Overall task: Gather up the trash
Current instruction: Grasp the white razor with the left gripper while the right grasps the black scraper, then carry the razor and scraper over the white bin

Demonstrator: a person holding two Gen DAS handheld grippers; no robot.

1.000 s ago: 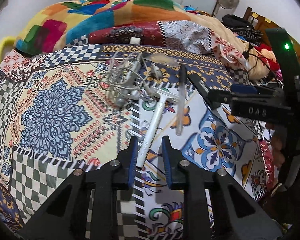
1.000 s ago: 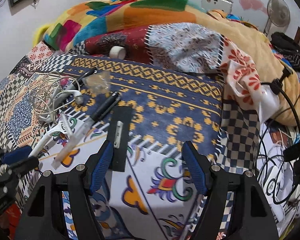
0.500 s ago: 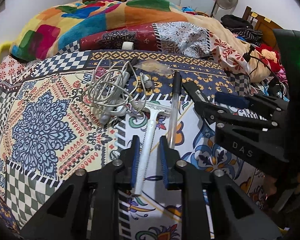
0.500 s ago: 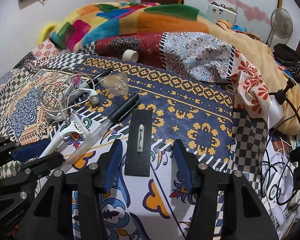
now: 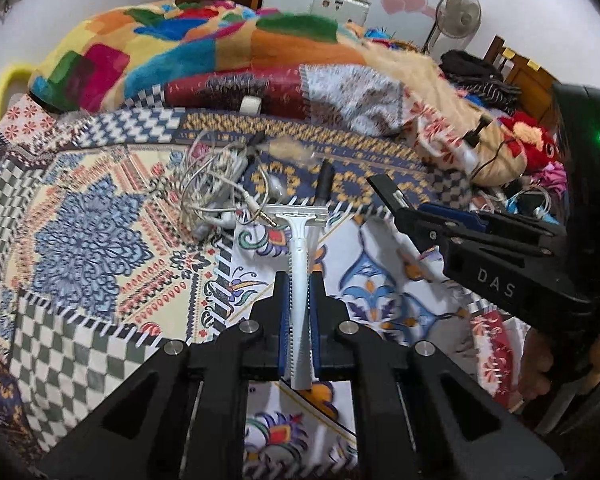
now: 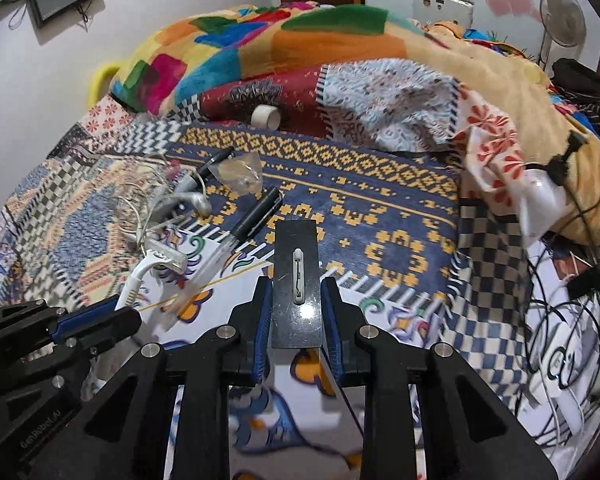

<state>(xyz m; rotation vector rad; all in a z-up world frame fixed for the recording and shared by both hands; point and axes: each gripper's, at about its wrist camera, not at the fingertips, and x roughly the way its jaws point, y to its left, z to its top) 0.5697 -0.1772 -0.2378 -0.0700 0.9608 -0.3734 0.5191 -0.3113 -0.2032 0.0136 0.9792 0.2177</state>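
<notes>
The left gripper [image 5: 299, 320] is clamped on the handle of a white disposable razor [image 5: 300, 264], whose head points away from the camera toward the tangle of white earphone cable [image 5: 216, 184] lying on the bed [image 5: 84, 240]. The razor's handle sits squeezed between both blue pads, its tail end sticking out behind them. The right gripper [image 6: 296, 312] has a flat black rectangular piece [image 6: 296, 280] between its pads, a small white clip-like mark on its top face; its jaws are closing on it and the pads lie against both long sides. Seen from the left wrist, the right gripper reaches in from the right edge of the bed with that black piece projecting from it. On the patterned bedspread, toward the piled blankets [image 6: 260, 52], lie a black pen [image 6: 256, 216] with a clear barrel, a crumpled clear wrapper [image 6: 240, 172] just beside a second dark pen [image 6: 216, 162], and a white tape roll [image 6: 266, 117] against the blanket fold. Dark cables [image 6: 572, 320] sprawl at the bed's right edge.
</notes>
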